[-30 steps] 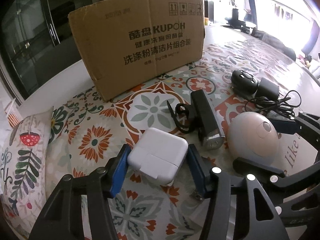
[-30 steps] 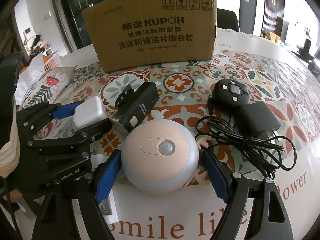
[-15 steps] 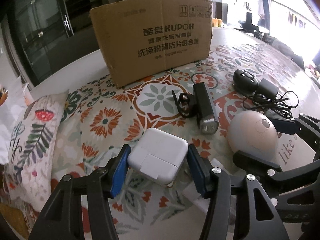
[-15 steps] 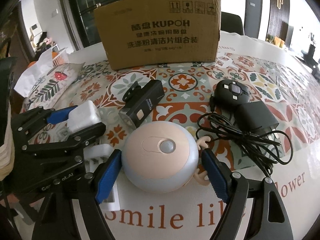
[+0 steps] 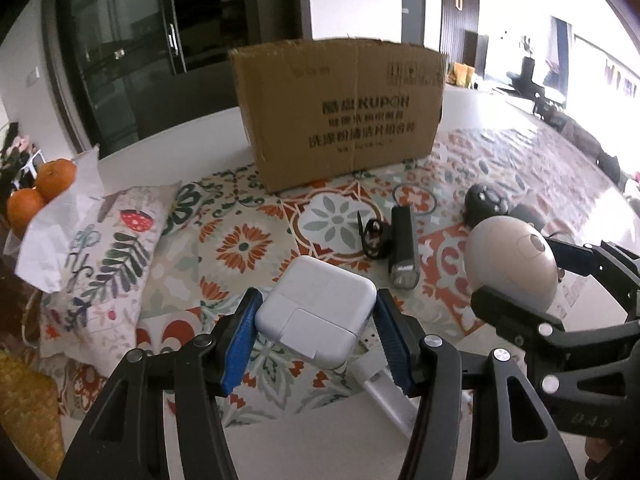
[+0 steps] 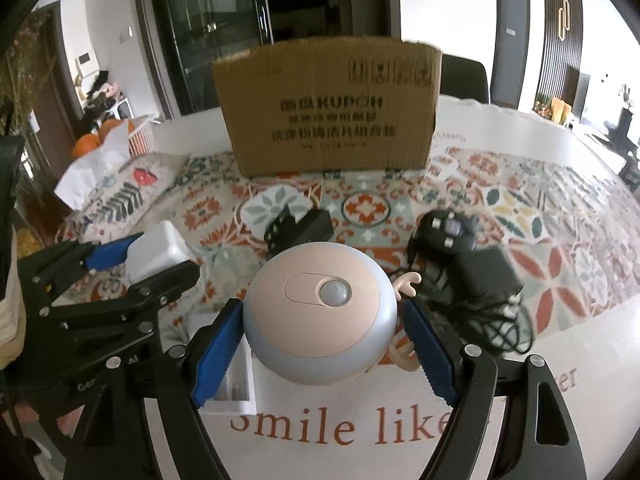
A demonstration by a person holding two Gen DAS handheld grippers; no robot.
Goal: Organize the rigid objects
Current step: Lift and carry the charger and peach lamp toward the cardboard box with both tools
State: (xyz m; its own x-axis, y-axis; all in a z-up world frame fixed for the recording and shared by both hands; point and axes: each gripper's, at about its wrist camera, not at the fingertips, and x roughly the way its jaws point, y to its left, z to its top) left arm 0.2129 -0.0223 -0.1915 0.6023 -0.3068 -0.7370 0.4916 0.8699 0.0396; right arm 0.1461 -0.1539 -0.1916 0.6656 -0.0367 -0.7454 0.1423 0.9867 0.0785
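Note:
My left gripper (image 5: 318, 332) is shut on a white square charger (image 5: 324, 300) and holds it above the patterned tablecloth (image 5: 240, 248). My right gripper (image 6: 324, 332) is shut on a round pink and grey night light (image 6: 316, 280) with small antlers, also off the table. In the left wrist view the night light (image 5: 512, 264) shows at the right. The right wrist view has the charger (image 6: 156, 250) at the left. A brown cardboard box (image 5: 344, 112) stands upright behind; its inside is hidden.
A black torch with a strap (image 5: 402, 248) lies between the grippers and the box. A black round remote (image 6: 448, 228) and a black adapter with tangled cable (image 6: 480, 276) lie right. A white tray-like box (image 6: 236, 376) sits below. Floral cushion (image 5: 108, 256) and oranges (image 5: 40, 188) lie left.
Both grippers have risen with the charger and the night light, so the table items look smaller and lower. The left view has rolled and now shows the oranges.

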